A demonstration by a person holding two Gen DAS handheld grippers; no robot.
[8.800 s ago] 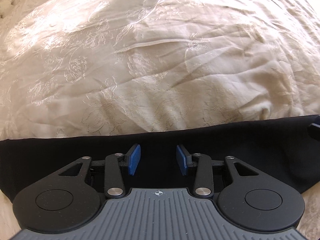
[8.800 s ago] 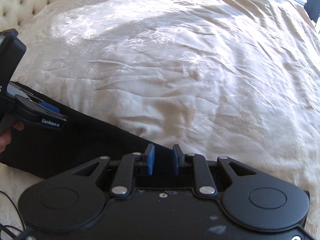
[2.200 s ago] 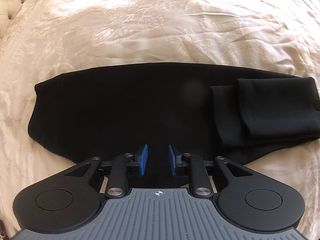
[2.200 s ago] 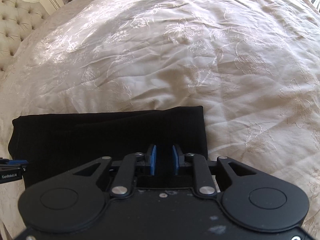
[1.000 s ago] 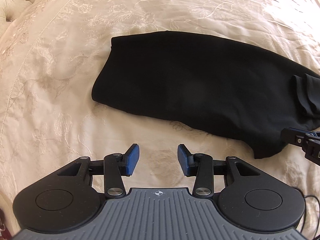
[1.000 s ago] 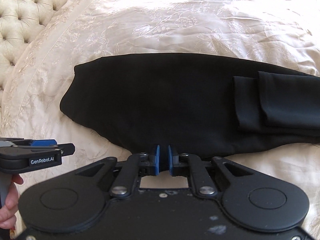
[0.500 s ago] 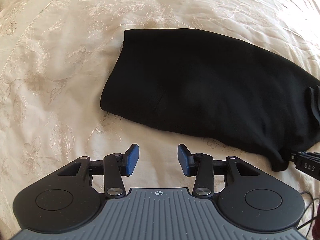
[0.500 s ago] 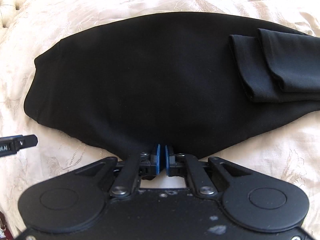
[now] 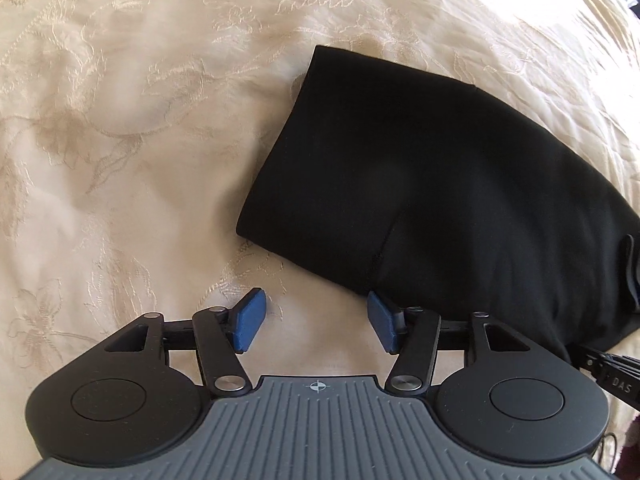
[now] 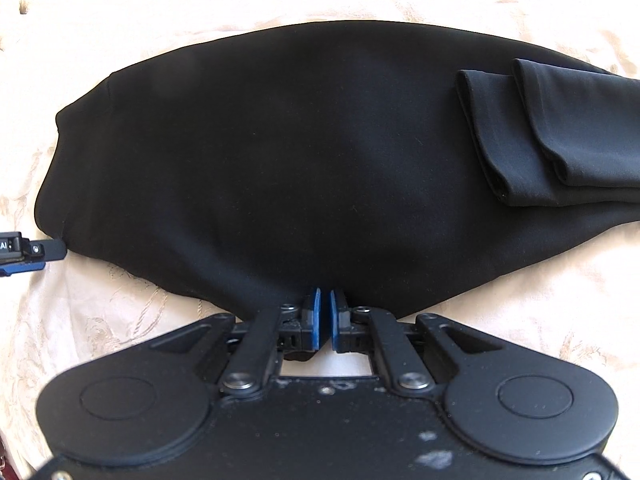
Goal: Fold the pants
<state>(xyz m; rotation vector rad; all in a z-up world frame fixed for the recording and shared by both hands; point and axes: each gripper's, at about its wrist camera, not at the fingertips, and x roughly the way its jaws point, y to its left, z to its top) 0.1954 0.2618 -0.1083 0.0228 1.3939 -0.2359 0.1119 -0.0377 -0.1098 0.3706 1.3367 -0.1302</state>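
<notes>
Your black pants (image 10: 320,152) were lying flat on the bed (image 9: 120,120), on that cream bedspread with the embroidered flowers. They were already partly folded: in the right wrist view the two leg ends (image 10: 560,128) sat doubled back on top of the wider part, over on the right side of the picture, one lying a little over the other.

Your right hand-held gripper (image 10: 325,322) was pointing steeply down at the near edge of the pants, with its blue pads (image 10: 316,316) pinched almost together. The black cloth ran right down to them and bunched at that spot, so it looked like you had the near edge of the pants clamped there.

Your left hand-held gripper (image 9: 316,320) was different: its jaws were opening, pads (image 9: 250,318) well apart, with only bare bedspread between them. The right-hand pad sat just at the near edge of the pants, close to the rounded end of the garment, but nothing was gripped. It was aimed down at the bed too.

You could see the tip of the left one poking in at the left edge of the right wrist view, just beside the end of the pants.
</notes>
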